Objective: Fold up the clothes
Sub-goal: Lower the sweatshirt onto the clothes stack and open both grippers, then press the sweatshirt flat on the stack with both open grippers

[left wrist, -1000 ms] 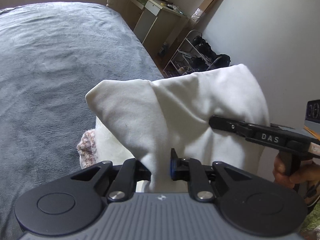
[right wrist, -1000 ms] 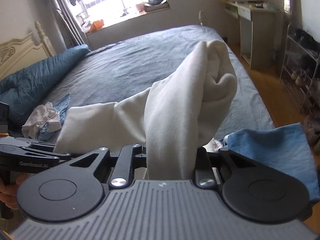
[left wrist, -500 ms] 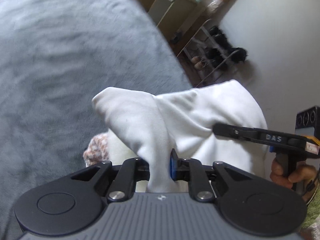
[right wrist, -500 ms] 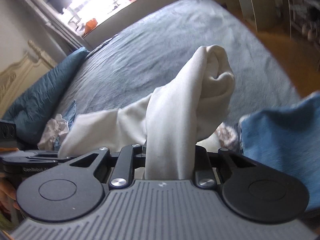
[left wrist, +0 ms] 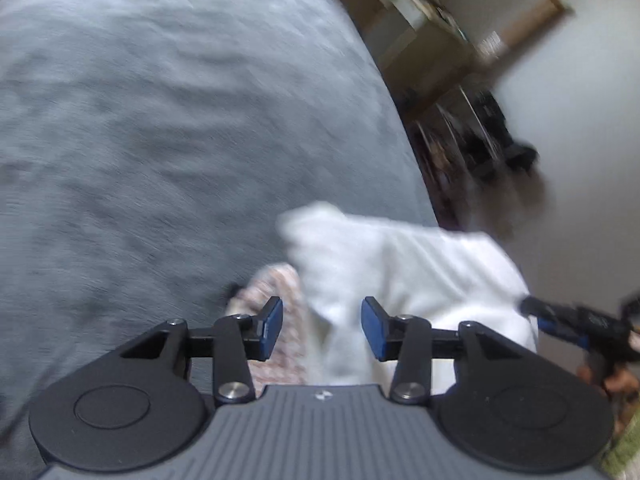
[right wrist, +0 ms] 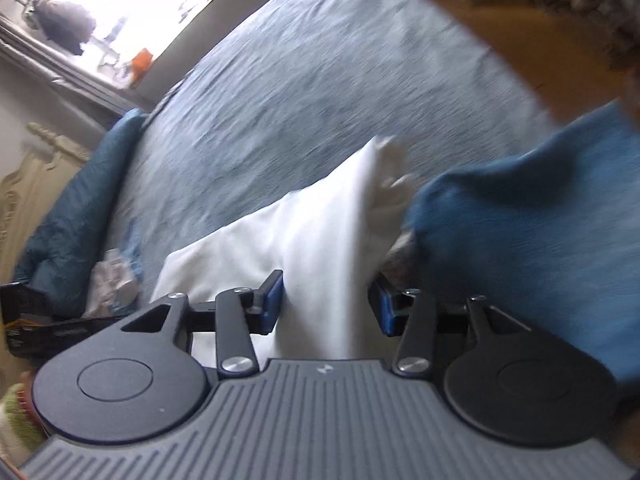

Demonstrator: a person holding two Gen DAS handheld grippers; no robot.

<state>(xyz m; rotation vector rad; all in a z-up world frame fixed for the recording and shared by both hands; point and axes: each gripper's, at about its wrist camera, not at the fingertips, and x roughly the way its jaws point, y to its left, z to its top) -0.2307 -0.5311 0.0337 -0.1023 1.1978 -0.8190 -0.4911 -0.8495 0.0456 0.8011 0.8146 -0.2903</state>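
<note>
A white garment (left wrist: 420, 276) lies bunched at the near edge of the grey bed (left wrist: 160, 140). My left gripper (left wrist: 322, 330) hangs over it, jaws opening. A fold of the white cloth sits loose between the blue pads (left wrist: 272, 328), which do not press on it. In the right wrist view the same white garment (right wrist: 316, 248) rises as a ridge between the jaws of my right gripper (right wrist: 328, 306), also opening, with a gap at the right pad (right wrist: 382, 310). Each gripper shows in the other's view: the right gripper (left wrist: 568, 320), the left gripper (right wrist: 44, 320).
A blue garment (right wrist: 520, 232) lies right of the white one, and a patterned cloth (left wrist: 276, 292) peeks out beneath it. A teal duvet (right wrist: 72, 208), a crumpled cloth (right wrist: 116, 276) and a headboard (right wrist: 24, 200) are at the left. A shoe rack (left wrist: 480, 140) and desk (left wrist: 420, 40) stand beyond the bed.
Both grippers held the white garment raised and shut on it; now both jaws have spread apart, the garment has sunk towards the bed, and both views have dropped and rolled.
</note>
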